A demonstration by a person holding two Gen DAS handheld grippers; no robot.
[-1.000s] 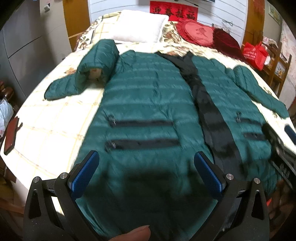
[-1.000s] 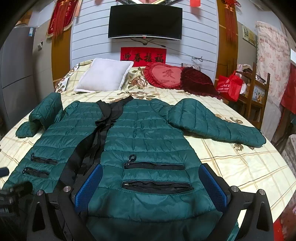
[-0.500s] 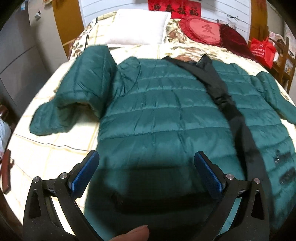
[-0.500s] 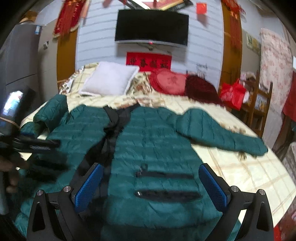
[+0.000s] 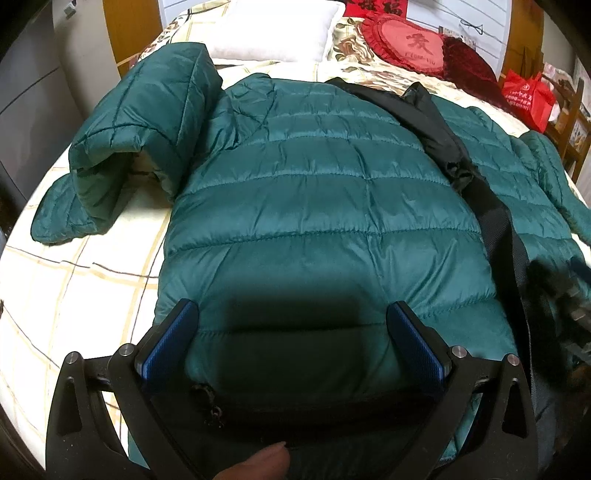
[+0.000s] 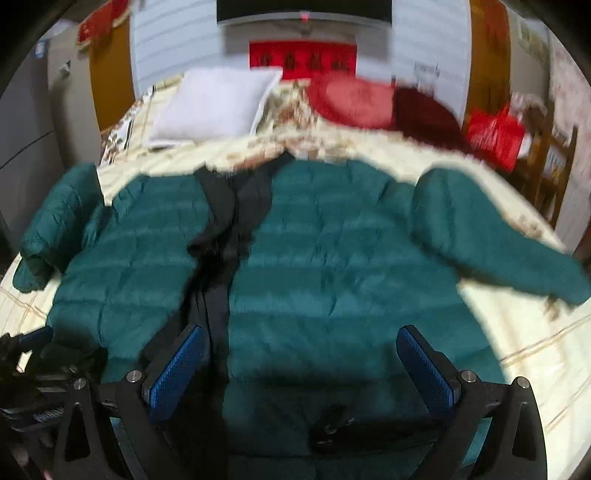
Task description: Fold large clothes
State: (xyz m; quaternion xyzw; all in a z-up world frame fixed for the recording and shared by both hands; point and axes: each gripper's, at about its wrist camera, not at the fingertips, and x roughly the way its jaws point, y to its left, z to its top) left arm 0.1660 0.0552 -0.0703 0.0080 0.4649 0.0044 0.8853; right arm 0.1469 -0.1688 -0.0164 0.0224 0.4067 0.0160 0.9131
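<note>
A dark green quilted puffer jacket (image 5: 314, 192) lies front-up on the bed, with a black zip strip (image 5: 495, 221) running down its middle. Its left sleeve (image 5: 147, 122) is bent and bunched at the bed's left side. My left gripper (image 5: 293, 332) hangs open just above the jacket's left front panel, blue pads wide apart. In the right wrist view the same jacket (image 6: 332, 258) fills the frame, its right sleeve (image 6: 491, 240) stretched out. My right gripper (image 6: 301, 354) is open over the right panel, above a pocket zip (image 6: 332, 417). The left gripper (image 6: 26, 354) shows at the left edge.
The bed (image 5: 74, 295) has a cream checked cover. A white pillow (image 5: 273, 29) and red heart cushions (image 5: 413, 40) lie at its head. A red bag (image 5: 528, 92) and wooden chair stand at the right. A TV and red banner (image 6: 303, 59) hang on the wall.
Both grippers have moved forward and lower over the jacket, from its hem toward the chest; the pocket zips now sit at or below the fingers. Both stay open.
</note>
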